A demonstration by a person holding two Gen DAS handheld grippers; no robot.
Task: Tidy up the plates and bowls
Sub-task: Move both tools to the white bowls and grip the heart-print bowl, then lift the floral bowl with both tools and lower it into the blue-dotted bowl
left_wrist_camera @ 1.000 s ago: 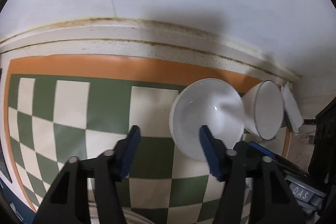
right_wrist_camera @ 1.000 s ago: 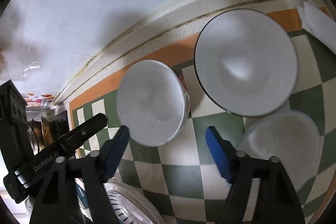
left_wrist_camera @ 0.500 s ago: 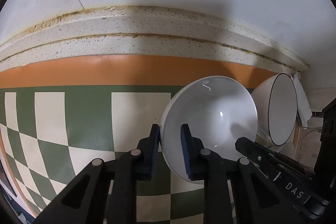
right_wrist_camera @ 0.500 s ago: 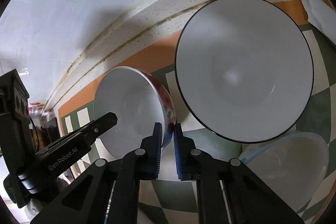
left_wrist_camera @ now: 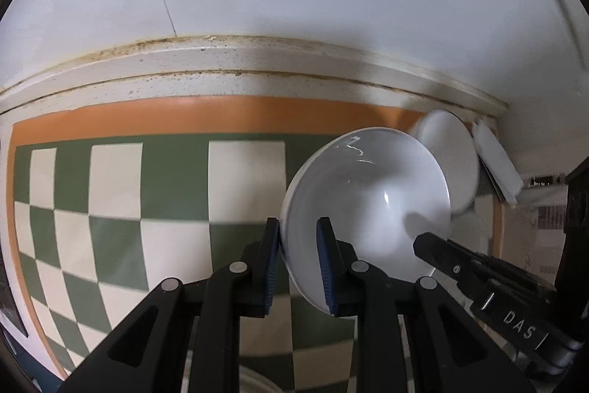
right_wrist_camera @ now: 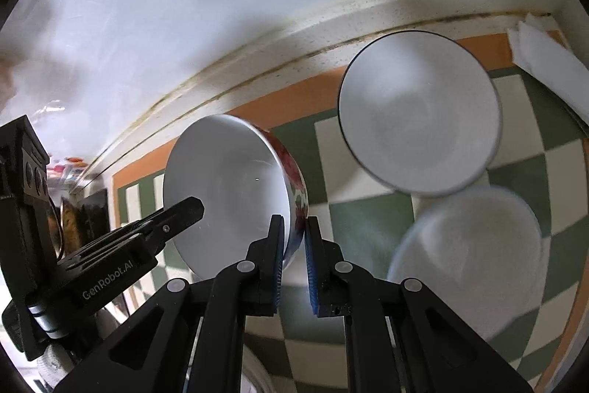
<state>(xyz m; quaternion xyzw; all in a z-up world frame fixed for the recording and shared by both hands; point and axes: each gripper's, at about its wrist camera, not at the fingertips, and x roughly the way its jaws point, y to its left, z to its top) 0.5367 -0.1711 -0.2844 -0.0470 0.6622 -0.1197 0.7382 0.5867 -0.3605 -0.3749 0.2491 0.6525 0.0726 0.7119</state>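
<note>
- The left gripper (left_wrist_camera: pixel 297 266) has its fingers closed on the rim of a white bowl with red flowers on the outside (left_wrist_camera: pixel 368 212). This bowl sits in the lower middle of the left wrist view.
- The right gripper (right_wrist_camera: pixel 293 267) has its fingers closed on the other side of the same bowl's rim. In the right wrist view the bowl is in the middle, left of the fingers, and it is tipped up on its side.
- So both grippers hold one bowl, each on a thin bit of rim. I think it is just off the checkered desk (left_wrist_camera: pixel 110 179), but I cannot see under it.
- A bigger white bowl with a dark rim (right_wrist_camera: pixel 419 113) sits in the upper right of the right wrist view. A pale plastic bowl (right_wrist_camera: pixel 475 256) is at the lower right. A white paper (right_wrist_camera: pixel 548 69) lies at the far right by the wall.
- What could go wrong: the rim is smooth, so the bowl could slip out and break.
- If the two hands pull different ways, the bowl could twist loose.
- The bowl could bump the dark-rimmed bowl, which is near.
</note>
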